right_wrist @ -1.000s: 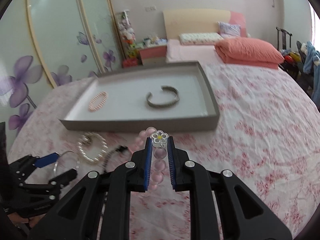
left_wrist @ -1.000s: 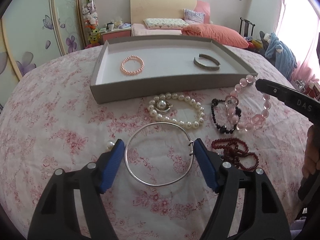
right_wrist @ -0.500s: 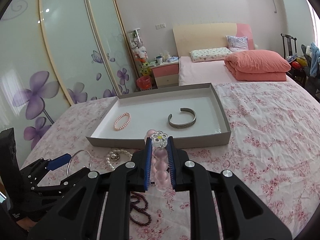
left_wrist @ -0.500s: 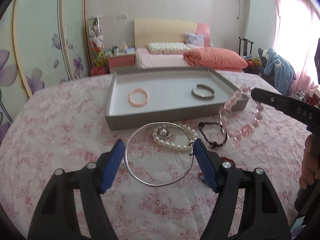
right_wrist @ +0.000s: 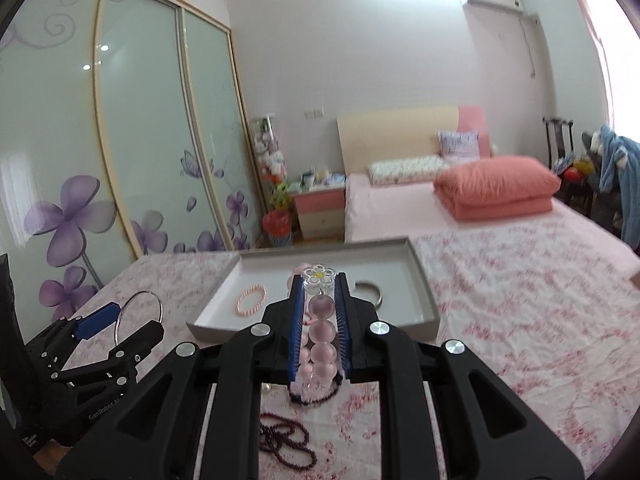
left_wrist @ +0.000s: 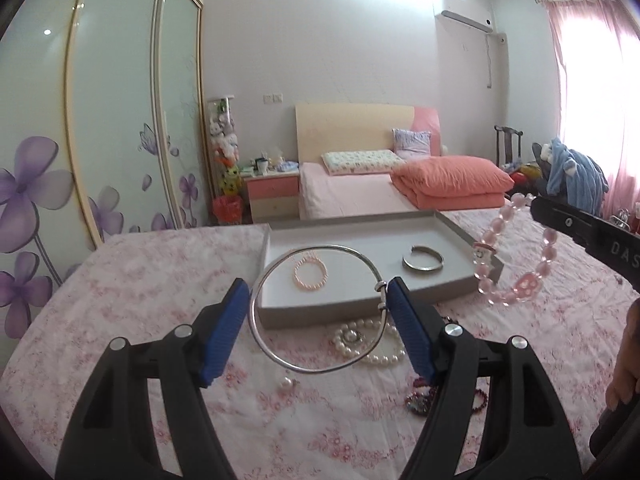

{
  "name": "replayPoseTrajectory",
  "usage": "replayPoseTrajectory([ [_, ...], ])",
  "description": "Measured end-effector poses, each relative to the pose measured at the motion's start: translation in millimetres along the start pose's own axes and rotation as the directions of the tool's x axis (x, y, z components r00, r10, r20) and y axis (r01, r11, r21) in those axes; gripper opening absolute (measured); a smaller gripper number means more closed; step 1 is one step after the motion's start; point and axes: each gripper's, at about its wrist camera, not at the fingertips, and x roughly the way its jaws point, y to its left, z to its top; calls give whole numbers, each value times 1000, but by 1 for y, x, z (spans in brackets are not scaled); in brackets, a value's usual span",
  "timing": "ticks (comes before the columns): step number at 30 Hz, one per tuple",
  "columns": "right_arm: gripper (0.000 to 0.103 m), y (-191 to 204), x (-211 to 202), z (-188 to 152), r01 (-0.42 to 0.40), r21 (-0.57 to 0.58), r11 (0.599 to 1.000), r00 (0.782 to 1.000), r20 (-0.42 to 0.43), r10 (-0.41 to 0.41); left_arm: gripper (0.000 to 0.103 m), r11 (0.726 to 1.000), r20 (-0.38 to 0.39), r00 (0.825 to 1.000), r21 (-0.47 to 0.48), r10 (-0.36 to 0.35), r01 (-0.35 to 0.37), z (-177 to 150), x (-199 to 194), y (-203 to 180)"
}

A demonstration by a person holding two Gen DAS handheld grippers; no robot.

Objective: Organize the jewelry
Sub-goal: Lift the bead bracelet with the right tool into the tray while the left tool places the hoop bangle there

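Left gripper: spread wide, its blue pads pressing the two sides of a thin silver bangle, held in the air in front of the tray.
Right gripper: closed nearly all the way on a pink bead bracelet; a clear flower charm sticks out past its fingertips, and the rest of the loop hangs below.
Tray: shallow grey box on the flowered bedspread, already holding a small pink bead bracelet and a silver cuff.
Left on the bedspread: a pearl necklace just in front of the tray, a dark red bead strand nearer, and one loose pearl.
Stage: both pieces seem to be on their way to the tray.
Risk, bangle: it is pinched only at two edge points, so a tilt or jolt could make it spring out.
Risk, bracelet: the hanging loop could catch the tray wall on the way in.
Risk, drop: letting go from high up could knock pieces already in the tray.
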Motion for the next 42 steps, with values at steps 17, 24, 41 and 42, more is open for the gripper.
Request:
replayPoseTrajectory([
  [17,16,12,8,21,64,-58,996,991,121,-57,69,997,31,997,13,73,-73,26,20,-1],
  [24,16,10,36,32,86,-52,995,990,117,-80,70,996,28,995,1,91,-91,42,46,-3],
  [41,16,-6,135,26,91,-5,996,995,-40,-91,70,998,-56,996,-9,67,-67,55,140,-1],
  [42,16,-7,141,25,90,1,996,994,-54,-90,70,998,-59,996,-9,68,-68,56,144,-1],
])
